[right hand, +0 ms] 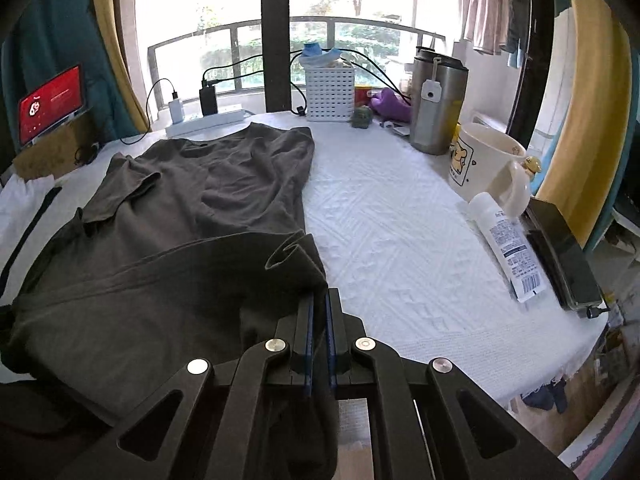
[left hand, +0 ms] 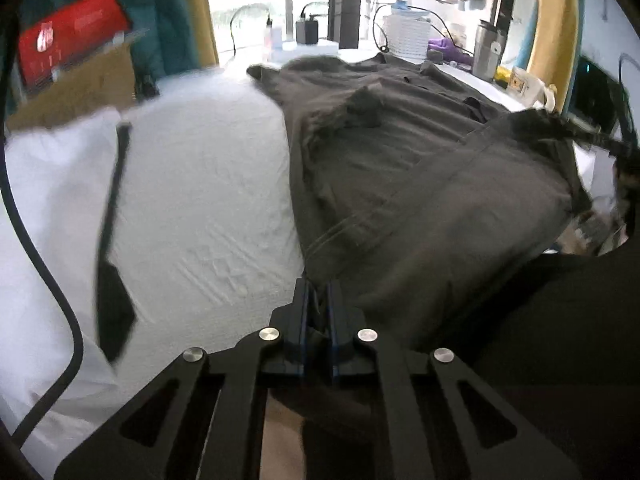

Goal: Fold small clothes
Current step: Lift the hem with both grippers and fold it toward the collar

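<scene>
My jaws are clenched on both sides, each pinching cloth. My left gripper (left hand: 319,292) grasps the near hem corner of a dark grey-brown shirt (left hand: 400,168), the fabric bunched between the pads. My right gripper (right hand: 319,300) grips the opposite near corner of the same shirt (right hand: 192,208), where a curled fold of cloth rises just beyond the fingertips.

The shirt lies spread along a white textured tablecloth (right hand: 400,232), its collar end pointing away from me toward the window. Its near hem is lifted off the cloth between my two grippers, while the far part rests flat with one short sleeve folded over the body.

Beyond the shirt's collar sit a white power strip (right hand: 208,120) and a white slotted basket (right hand: 330,94). To the shirt's right, well apart, stand a steel tumbler (right hand: 438,104) and a cream mug (right hand: 484,160), with a white tube (right hand: 506,240) lying flat beside the mug. To the shirt's left lies a white garment with a black strap (left hand: 114,240).
</scene>
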The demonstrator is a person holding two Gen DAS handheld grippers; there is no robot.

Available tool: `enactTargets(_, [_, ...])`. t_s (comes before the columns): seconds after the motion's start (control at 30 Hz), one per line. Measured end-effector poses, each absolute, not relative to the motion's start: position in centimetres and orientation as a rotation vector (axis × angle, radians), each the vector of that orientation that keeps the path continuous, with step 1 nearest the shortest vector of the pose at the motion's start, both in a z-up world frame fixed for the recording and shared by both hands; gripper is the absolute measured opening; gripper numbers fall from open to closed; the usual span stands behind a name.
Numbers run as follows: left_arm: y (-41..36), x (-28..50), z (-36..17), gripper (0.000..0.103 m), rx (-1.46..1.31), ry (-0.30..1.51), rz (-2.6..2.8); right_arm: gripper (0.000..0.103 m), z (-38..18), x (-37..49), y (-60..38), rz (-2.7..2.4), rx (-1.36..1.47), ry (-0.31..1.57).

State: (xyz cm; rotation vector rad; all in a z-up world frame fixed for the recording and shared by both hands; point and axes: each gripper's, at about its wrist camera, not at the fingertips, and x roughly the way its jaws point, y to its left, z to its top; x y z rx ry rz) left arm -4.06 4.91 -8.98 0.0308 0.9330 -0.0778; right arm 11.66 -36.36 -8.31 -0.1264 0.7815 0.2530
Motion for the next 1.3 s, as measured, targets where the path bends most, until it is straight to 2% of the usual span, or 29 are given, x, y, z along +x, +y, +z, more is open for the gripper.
enactTargets(0.4, [5.0,-4.6,1.3,0.006,0.008,0.626,-0.075,0.005,-5.2,10.5,-37.3,0.264,-0.093,0.698])
enactTargets(1.3, [5.4,-3.4,10.5,0.006,0.07,0.277,-0.016,0.005,5.3,7.5,-39.4,0.241,-0.083,0.408])
